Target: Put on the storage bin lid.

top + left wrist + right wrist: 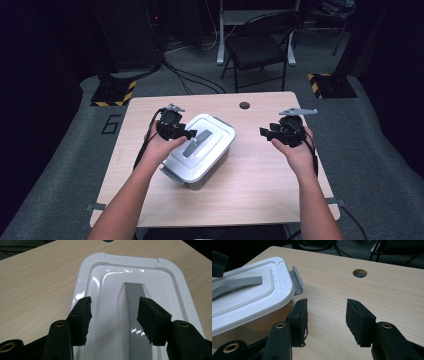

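A clear plastic storage box with a white lid and a grey handle lies at the table's middle left. My left gripper hovers open just above the lid, its jaws either side of the grey handle without touching it. My right gripper stands open over bare table to the right of the box, nothing between its jaws. In the right gripper view the box lid is at the left, with a grey latch raised at its end.
The light wooden table has a round cable hole near its far edge. Beyond it stand a black chair and two floor bases with yellow-black tape.
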Motion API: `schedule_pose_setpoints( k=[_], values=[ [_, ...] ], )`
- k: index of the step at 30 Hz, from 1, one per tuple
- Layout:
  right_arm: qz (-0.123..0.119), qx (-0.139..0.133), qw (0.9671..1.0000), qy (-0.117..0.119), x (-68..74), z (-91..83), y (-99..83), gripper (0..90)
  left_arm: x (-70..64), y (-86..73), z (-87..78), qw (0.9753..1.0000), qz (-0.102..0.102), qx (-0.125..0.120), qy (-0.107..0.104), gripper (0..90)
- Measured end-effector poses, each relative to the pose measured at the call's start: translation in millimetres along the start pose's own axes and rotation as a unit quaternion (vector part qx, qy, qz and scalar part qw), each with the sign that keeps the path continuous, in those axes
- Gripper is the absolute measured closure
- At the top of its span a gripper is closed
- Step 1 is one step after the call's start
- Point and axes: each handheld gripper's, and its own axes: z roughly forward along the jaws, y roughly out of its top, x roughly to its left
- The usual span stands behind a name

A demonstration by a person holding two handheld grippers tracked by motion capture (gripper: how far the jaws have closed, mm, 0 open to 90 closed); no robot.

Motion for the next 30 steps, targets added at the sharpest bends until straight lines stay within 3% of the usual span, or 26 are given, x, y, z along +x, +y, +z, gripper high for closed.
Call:
schedule_pose_setpoints(
  k=[11, 18, 24, 30],
  values=[
    [-0.007, 0.002, 1.0000, -0.002, 3.0, -0.9, 1.5, 51.3, 31.7, -9.1, -31.8, 0.9992, -0.024, -0.019, 0.026, 44.1],
    [-0.008, 0.007, 0.9999, -0.005, 3.3, -0.3, 1.6, 51.0, 52.6, -19.8, -46.0, 0.9967, -0.063, -0.034, 0.040, 43.8],
    [-0.009, 0.008, 0.9999, -0.004, 3.1, -1.1, 1.4, 51.0, 66.7, -27.0, -55.5, 0.9948, -0.068, -0.038, 0.066, 43.8],
    [-0.007, 0.006, 0.9999, -0.006, 1.0, -2.1, 1.4, 50.9, 77.1, -35.2, -60.9, 0.9924, -0.088, -0.048, 0.072, 43.8]
  ],
)
